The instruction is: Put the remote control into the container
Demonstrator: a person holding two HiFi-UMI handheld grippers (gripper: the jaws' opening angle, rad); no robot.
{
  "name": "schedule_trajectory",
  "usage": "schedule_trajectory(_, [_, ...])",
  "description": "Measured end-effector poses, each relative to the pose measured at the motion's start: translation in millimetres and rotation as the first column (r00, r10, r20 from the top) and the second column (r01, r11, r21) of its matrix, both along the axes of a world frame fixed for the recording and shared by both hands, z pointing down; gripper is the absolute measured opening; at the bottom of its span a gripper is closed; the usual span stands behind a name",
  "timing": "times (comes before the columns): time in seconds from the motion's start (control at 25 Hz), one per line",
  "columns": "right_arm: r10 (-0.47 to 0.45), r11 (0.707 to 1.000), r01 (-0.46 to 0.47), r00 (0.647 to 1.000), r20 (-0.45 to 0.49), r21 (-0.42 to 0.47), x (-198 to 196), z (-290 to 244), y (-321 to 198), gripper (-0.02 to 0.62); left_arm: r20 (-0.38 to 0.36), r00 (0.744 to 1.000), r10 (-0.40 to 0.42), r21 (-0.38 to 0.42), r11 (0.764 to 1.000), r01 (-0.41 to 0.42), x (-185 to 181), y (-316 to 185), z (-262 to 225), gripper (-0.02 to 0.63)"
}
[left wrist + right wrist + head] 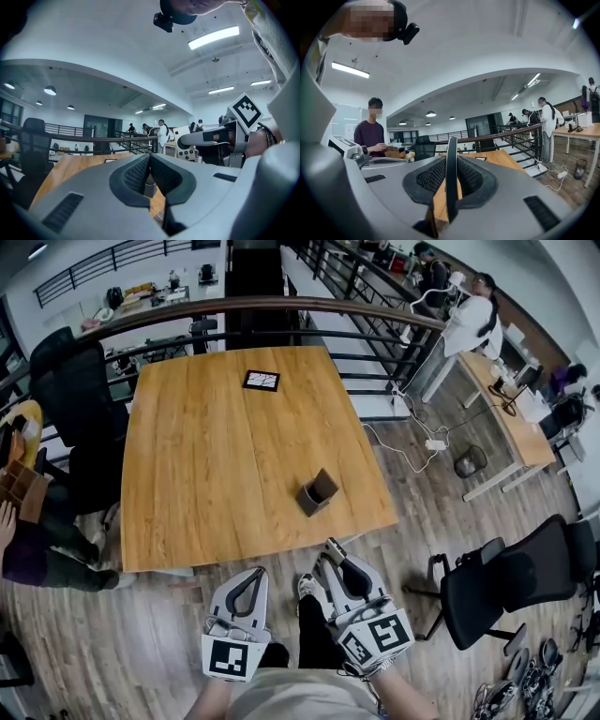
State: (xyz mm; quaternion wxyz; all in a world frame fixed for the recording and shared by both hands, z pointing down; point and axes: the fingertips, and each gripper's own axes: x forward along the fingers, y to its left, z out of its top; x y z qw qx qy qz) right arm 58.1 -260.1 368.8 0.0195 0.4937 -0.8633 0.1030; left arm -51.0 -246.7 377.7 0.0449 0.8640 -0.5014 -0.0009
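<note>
Pinching the remote control (451, 150) edge-on at lower centre, your right gripper (450, 180) had its fingers closed on it. It looked light, rigid and slick, best held mid-body. Your left gripper (150, 176) was closed and empty. The container (317, 493) stood mid-frame on the table (206, 474).

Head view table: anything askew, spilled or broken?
Nothing spilled or broken. The container sits skewed to the table edges, near its front right corner. The remote is off the table, clamped in the right tongs.
</note>
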Motion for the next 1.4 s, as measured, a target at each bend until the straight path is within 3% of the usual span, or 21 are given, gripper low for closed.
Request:
schedule_trajectory(0.36, [-0.048, 0.999, 0.048, 0.999, 0.008, -0.001, 25, 10, -78, 0.083, 0.018, 0.998, -0.059, 0.0, 0.998, 0.059, 21, -64, 4, 0.012])
schedule_trajectory(0.72, [-0.094, 0.995, 0.094, 0.996, 0.003, -0.023, 47, 27, -173, 0.083, 0.036, 0.995, -0.095, -0.066, 0.993, 0.098, 48, -149, 27, 0.012])
schedule_trajectory(1.0, [-0.104, 0.994, 0.104, 0.995, -0.006, -0.044, 61, 55, -231, 0.083, 0.023, 0.995, -0.102, -0.11, 0.988, 0.104, 74, -196, 47, 0.012])
schedule_trajectory(1.4, [-0.096, 0.994, 0.097, 0.995, 0.021, -0.054, 62, 117, -289, 0.083, 0.043, 0.993, -0.114, -0.172, 0.978, 0.12, 84, -238, 77, 0.012])
